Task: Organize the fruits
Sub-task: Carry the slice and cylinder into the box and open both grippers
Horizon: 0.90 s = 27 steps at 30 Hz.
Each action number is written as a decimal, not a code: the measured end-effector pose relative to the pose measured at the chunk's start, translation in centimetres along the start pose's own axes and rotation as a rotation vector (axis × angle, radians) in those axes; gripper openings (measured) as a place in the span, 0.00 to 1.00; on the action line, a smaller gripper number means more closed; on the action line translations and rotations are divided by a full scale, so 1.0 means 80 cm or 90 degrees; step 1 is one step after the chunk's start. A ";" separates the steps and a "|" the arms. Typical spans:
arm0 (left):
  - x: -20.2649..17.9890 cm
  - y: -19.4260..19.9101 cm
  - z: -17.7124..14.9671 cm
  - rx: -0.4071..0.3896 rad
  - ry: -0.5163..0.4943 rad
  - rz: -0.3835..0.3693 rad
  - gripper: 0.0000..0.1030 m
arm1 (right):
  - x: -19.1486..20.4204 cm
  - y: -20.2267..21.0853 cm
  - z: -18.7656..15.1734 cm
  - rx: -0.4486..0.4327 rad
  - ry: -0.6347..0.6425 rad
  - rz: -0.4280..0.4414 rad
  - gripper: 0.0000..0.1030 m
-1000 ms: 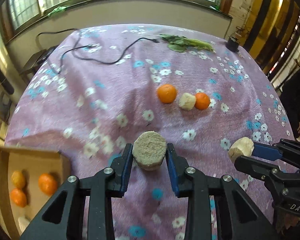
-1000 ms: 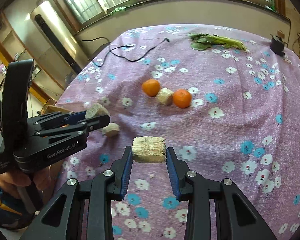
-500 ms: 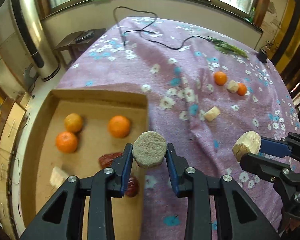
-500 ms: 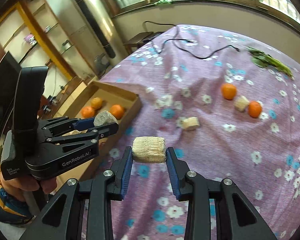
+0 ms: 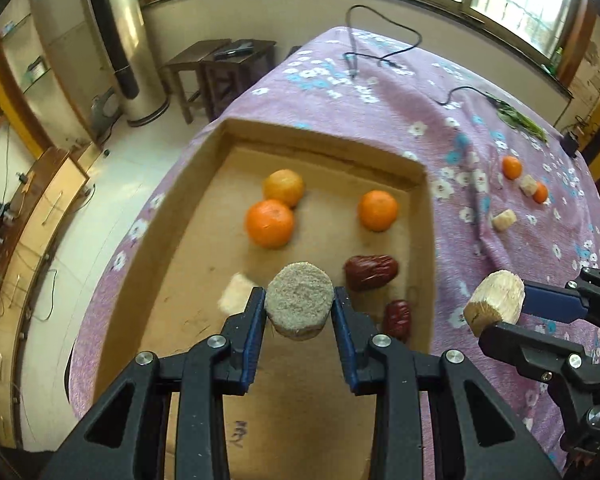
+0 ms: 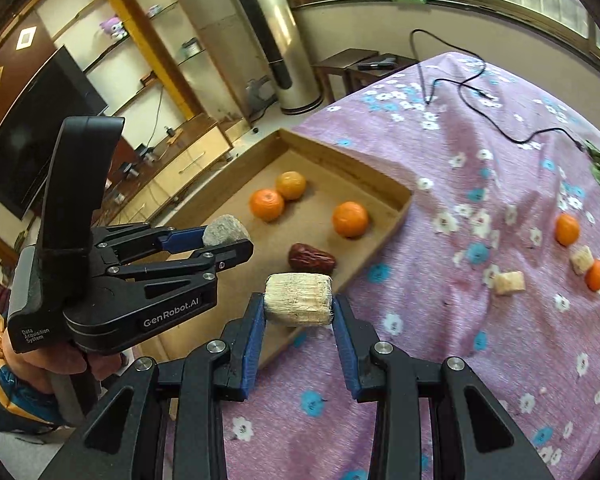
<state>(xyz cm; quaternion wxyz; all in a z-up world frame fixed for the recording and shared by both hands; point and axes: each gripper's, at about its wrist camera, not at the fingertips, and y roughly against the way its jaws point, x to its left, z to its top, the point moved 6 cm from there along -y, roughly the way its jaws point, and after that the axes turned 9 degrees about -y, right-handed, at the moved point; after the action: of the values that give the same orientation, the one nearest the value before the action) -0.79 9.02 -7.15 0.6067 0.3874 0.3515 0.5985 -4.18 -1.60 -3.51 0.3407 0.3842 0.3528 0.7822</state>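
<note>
Through my left wrist camera, my left tongs (image 5: 300,308) are clamped on a round, greyish-tan, rough-cut stalk chunk (image 5: 299,306), held over the shallow brown cardboard tray (image 5: 324,140). Just beyond the tips lie three round oranges (image 5: 270,223) on the tray floor, with two dark red wrinkled dates (image 5: 371,273) to the right of the tips and a pale blurred chunk (image 5: 234,298) just left of them. Off to the right, my right tongs (image 5: 500,314) grip a pale cream fibrous stalk piece (image 5: 495,303) above the purple flowered cloth on the counter (image 5: 380,92).

Through my right wrist camera, my right tongs (image 6: 299,300) pinch that cream piece (image 6: 299,299) sideways, over the tray's near corner. To the left, my left tongs (image 6: 230,238) carry the grey chunk (image 6: 225,231) above the tray (image 6: 340,156). Far right of my tips, two more oranges (image 6: 567,230) and two pale chunks (image 6: 509,282) rest on the cloth.
</note>
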 end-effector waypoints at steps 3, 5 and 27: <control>0.022 -0.002 -0.011 0.011 0.019 0.005 0.31 | 0.013 -0.019 0.000 0.017 0.012 0.009 0.36; 0.033 -0.006 -0.018 0.019 0.027 0.008 0.31 | 0.020 -0.033 -0.002 0.032 0.017 0.014 0.36; 0.029 -0.024 -0.015 0.009 0.014 -0.011 0.31 | 0.021 -0.106 0.001 0.087 0.018 -0.023 0.38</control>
<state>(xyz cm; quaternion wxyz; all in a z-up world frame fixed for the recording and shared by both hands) -0.90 11.45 -9.32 0.6050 0.3823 0.3656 0.5951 -2.70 4.17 -9.78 0.3229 0.3887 0.4169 0.7555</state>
